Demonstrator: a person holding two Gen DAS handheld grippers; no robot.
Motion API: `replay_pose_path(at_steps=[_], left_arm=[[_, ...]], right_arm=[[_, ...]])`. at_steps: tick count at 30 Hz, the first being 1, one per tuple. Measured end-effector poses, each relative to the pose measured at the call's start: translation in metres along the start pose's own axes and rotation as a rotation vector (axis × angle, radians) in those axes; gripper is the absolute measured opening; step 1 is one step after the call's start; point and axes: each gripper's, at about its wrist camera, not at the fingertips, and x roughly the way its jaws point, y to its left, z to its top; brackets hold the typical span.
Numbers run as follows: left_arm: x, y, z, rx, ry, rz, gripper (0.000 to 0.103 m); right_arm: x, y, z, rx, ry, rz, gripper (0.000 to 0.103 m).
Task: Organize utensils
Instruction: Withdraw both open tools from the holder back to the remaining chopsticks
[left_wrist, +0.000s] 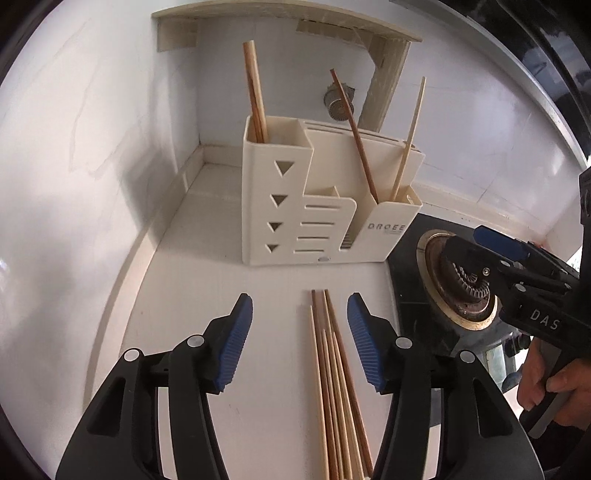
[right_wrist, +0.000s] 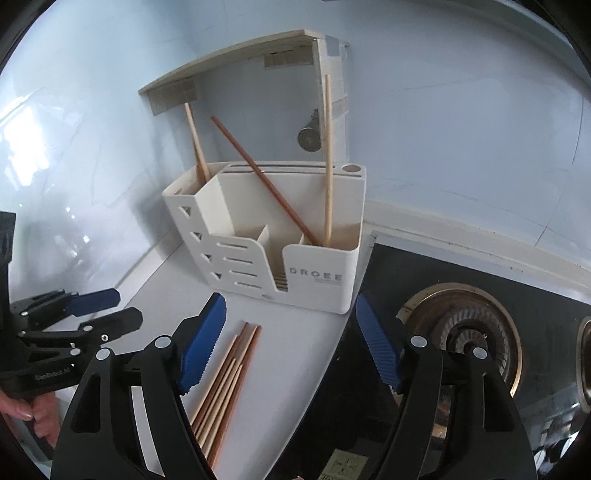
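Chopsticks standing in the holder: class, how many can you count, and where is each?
3 visible. One brown stick in the tall left compartment; a dark stick and a pale stick in the front right compartment. The first may hide another.

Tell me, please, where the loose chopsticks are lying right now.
The loose chopsticks lie bundled on the white counter, in front of the cream utensil holder and left of the stove burner.

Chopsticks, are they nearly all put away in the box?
Not yet. A few chopsticks already stand in the holder. Both the left gripper and the right gripper are open and empty. The loose chopsticks on the counter remain.
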Motion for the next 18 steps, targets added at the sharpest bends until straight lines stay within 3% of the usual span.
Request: replay_pose_path(at_steps=[7, 18], left_arm=[[0.005, -0.005, -0.021, 0.007, 0.056, 0.007, 0.055], [0.032, -0.011, -0.055, 0.058, 0.215, 0.025, 0.056]], right_arm=[[0.003, 0.005, -0.012, 0.002, 0.064, 0.015, 0.077], [0.017, 0.000, -0.044, 0.024, 0.191, 0.029, 0.081]])
